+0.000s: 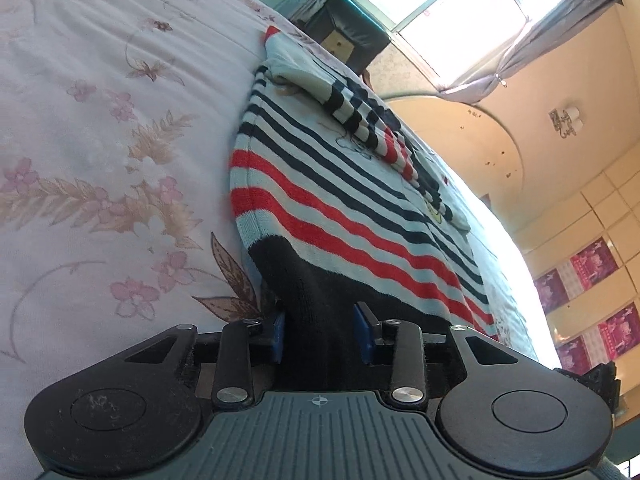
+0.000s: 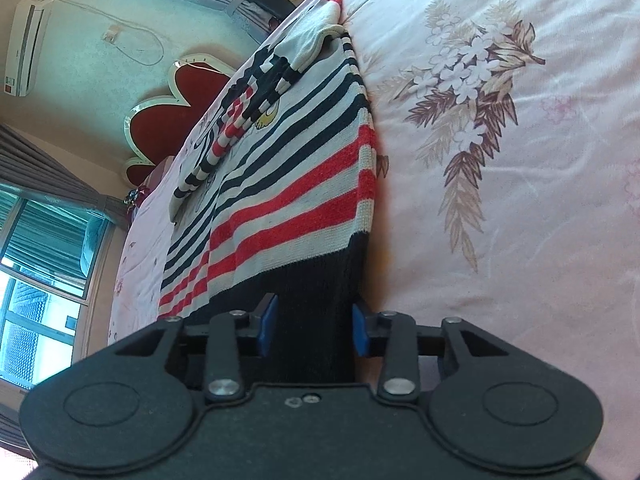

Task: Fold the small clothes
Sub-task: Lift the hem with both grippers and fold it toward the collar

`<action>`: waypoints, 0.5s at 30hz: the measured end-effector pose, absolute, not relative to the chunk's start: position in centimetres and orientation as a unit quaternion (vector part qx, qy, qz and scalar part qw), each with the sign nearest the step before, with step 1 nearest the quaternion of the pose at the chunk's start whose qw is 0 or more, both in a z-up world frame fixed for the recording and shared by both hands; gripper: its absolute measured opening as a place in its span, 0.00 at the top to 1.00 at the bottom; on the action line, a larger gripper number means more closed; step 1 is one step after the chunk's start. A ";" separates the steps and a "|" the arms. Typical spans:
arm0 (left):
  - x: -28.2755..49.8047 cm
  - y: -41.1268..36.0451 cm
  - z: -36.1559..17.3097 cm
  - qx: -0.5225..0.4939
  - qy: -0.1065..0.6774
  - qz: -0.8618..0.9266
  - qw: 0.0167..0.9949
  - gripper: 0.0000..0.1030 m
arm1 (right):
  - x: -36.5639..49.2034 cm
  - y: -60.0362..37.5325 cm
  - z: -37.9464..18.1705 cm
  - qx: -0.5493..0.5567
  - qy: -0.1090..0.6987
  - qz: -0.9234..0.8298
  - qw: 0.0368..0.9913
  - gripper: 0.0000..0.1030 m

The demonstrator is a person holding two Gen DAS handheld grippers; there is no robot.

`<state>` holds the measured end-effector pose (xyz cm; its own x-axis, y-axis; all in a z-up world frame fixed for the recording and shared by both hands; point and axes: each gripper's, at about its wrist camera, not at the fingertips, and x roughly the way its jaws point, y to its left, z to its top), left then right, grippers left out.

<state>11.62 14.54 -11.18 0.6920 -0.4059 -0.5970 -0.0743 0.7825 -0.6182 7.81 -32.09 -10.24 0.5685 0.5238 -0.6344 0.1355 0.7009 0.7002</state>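
Left wrist view first: the left gripper (image 1: pixel 320 330) has its blue pads on either side of the dark hem band (image 1: pixel 308 280) of the striped sweater (image 1: pixel 340 184), and it looks pinched on that band near one bottom corner, with the knit bunched up between the pads. The sweater lies flat on the floral bedspread (image 1: pixel 100 120) and runs straight away from the gripper, hem nearest, collar end farthest, so its long axis lines up with the fingers. A sleeve (image 1: pixel 360 120) is already folded across the chest. Right wrist view: pretty much a mirror of that. The right gripper (image 2: pixel 314 328) is clamped on the same dark hem band (image 2: pixel 320 280) at the other bottom corner, with the sweater (image 2: pixel 288 168) stretching away toward the far collar end (image 2: pixel 316 36) and the bedspread (image 2: pixel 500 160) off to the side. Neither hand is nearer, both sit right at the hem edge. My guess is the next move is lifting the hem and carrying it forward along that long axis toward the collar, keeping both corners level so the fold lands square.
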 end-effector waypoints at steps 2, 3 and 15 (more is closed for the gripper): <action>11.9 15.4 -11.4 -0.330 0.376 -0.086 0.862 0.64 | 7.9 -32.1 -10.3 0.367 0.451 0.122 0.804 0.65; 12.2 15.5 -11.6 -0.336 0.377 -0.087 0.859 0.64 | 8.0 -32.1 -10.3 0.367 0.451 0.122 0.804 0.65; 14.1 13.2 -13.1 -0.369 0.385 -0.163 0.830 0.64 | 8.3 -31.0 -10.4 0.363 0.454 0.137 0.802 0.65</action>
